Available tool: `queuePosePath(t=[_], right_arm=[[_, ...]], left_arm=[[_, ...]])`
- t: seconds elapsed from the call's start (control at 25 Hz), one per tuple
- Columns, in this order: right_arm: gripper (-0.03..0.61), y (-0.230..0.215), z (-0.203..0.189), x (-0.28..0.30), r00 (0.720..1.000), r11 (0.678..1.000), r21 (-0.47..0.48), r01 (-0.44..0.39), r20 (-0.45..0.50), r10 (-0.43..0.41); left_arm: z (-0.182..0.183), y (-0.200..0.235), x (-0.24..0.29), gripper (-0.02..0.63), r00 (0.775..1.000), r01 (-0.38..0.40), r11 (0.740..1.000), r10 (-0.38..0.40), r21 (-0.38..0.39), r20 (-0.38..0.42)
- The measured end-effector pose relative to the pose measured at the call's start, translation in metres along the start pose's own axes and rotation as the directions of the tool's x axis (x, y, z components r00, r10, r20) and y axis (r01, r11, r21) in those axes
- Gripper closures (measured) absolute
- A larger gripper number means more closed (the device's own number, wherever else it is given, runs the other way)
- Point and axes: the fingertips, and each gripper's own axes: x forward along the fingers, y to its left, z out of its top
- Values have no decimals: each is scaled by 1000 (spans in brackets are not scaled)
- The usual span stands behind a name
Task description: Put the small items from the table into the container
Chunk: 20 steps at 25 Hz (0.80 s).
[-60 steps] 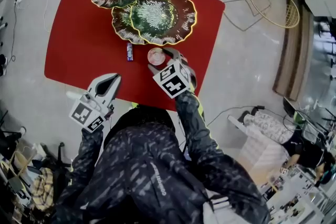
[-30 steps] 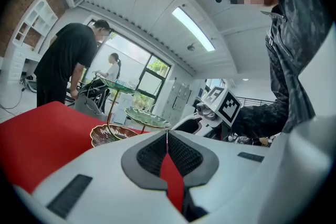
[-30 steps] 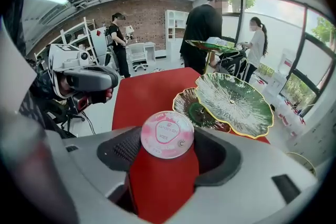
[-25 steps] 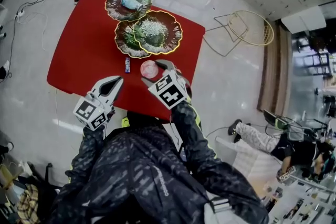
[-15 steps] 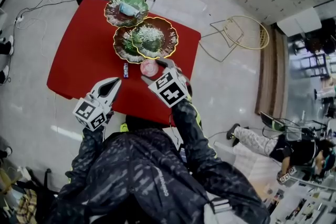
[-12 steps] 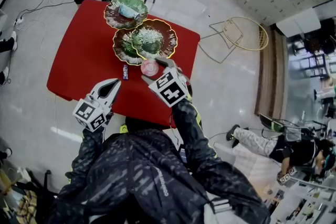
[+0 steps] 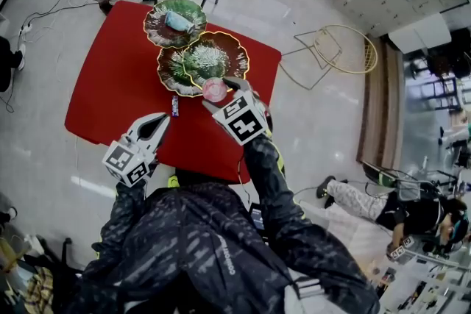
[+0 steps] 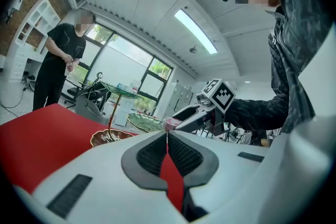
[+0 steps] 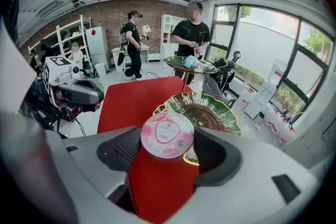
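So the thing being moved is a little round pink tub with a flat pink-and-white lid, a darker pink blob in the middle and some tiny print I can't read. The right gripper has it clamped: one dark ribbed pad on each side of the tub, lid facing up at the camera. From there the tub sits right over the near rim of the green-and-brown scalloped dish, which is part of a tiered dish stand, with a smaller top dish up on a stem behind it.

The head view puts the tub at the front edge of the stacked dishes, over the red table, and shows a small wrapped bar lying on the cloth just left of it, near the lowest dish. It also shows a light-blue something sitting in the top dish. I can't tell what that is.

The left gripper is pinched closed on nothing, its tips meeting with only a sliver of red table showing through below. It hangs near the table's front edge, well apart from the tub. Its view is the handy one for height: it looks across at the other gripper from the side, and the tub is up off the cloth, roughly level with the middle dish's rim.

A couple of people are standing in the background of both gripper views.
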Motion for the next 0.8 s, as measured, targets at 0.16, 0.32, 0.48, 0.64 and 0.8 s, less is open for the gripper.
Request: queuePosePath(t=[0.16,0.32,0.48,0.64,0.8], right_arm=[[273,-13,3,8,1000,1000,6,2,-2,-2],[273,-28,9,16,1000,1000,12,7,-1,-7],[273,-40,12,26,1000,1000,17,6,-2,-6],[273,-50,14,36,1000,1000,22,4,-3,-4],[273,-60,17,45,1000,1000,27,1,-4,-1]], left_arm=[[-5,7,5,601,1000,2,1000,-2,-13,-12],[-8,15,8,601,1000,-3,1000,3,-23,-15],[-10,24,13,601,1000,-10,1000,9,-27,-25],[-11,30,17,601,999,-13,999,12,-30,-33],[-11,36,21,601,999,-16,999,15,-37,-40]])
